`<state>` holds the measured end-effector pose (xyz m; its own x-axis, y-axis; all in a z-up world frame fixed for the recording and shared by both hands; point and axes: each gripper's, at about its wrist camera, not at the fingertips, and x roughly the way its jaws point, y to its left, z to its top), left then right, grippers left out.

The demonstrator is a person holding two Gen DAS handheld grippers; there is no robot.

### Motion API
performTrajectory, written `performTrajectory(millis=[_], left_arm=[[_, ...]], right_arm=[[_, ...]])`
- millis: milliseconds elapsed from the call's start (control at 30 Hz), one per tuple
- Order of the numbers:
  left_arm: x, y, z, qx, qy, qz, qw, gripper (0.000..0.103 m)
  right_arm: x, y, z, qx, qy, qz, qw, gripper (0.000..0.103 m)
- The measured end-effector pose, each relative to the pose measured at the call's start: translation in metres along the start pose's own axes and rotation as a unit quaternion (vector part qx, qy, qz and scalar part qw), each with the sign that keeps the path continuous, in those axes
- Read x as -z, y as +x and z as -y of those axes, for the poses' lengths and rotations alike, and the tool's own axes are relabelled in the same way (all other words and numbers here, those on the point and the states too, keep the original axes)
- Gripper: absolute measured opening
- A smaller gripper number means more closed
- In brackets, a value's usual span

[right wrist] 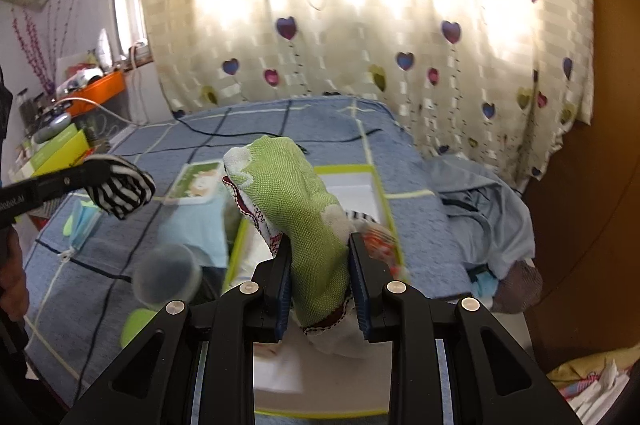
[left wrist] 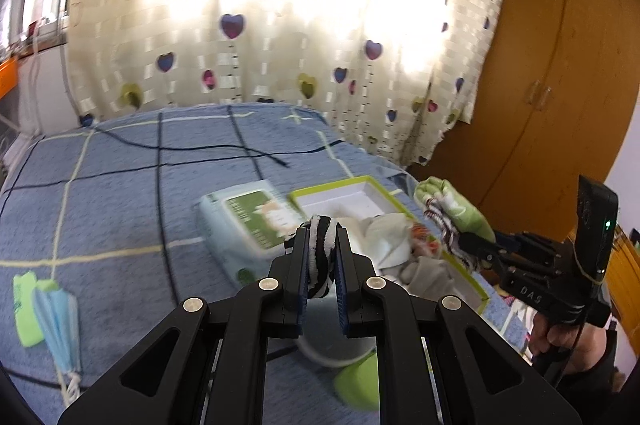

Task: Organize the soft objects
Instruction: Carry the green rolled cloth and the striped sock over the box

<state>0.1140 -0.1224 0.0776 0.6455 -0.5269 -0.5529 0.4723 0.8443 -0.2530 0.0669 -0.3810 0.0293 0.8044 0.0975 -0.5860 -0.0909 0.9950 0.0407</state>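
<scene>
My left gripper (left wrist: 320,237) is shut on a black-and-white striped sock (left wrist: 320,257), held above the blue checked bedspread (left wrist: 120,193). The same striped sock (right wrist: 124,191) shows at the left of the right wrist view, hanging from the left gripper (right wrist: 96,171). My right gripper (right wrist: 318,245) is shut on a green and white sock (right wrist: 296,193), lifted over a lime-edged open box (right wrist: 382,185). In the left wrist view that green sock (left wrist: 460,213) and the right gripper (left wrist: 472,243) hang over the box (left wrist: 344,185), which holds several pale socks (left wrist: 390,233).
A pack of wipes (left wrist: 244,221) lies left of the box. A blue face mask (left wrist: 56,313) and a green item (left wrist: 26,309) lie at the bed's left. A black cable (left wrist: 200,149) crosses the bedspread. A heart-pattern curtain (left wrist: 280,25) hangs behind, a wooden wardrobe (left wrist: 560,73) at right. Blue clothing (right wrist: 480,201) lies on the bed's right.
</scene>
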Motion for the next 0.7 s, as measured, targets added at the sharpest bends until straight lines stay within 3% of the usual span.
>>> performTrajectory(millis=[333,700], left_arm=[[-0.001,0.028,0.037,0.048,0.024,-0.026,0.9982,0.012],[0.034,0.043,0.075,0.116,0.031,-0.086,0.989,0.012]], right_arm=[[0.026,-0.01,0.023,0.025,0.007,-0.023,0.999,0.025],[0.054,-0.014,0.02,0.021,-0.028,-0.062,0.998,0.025]])
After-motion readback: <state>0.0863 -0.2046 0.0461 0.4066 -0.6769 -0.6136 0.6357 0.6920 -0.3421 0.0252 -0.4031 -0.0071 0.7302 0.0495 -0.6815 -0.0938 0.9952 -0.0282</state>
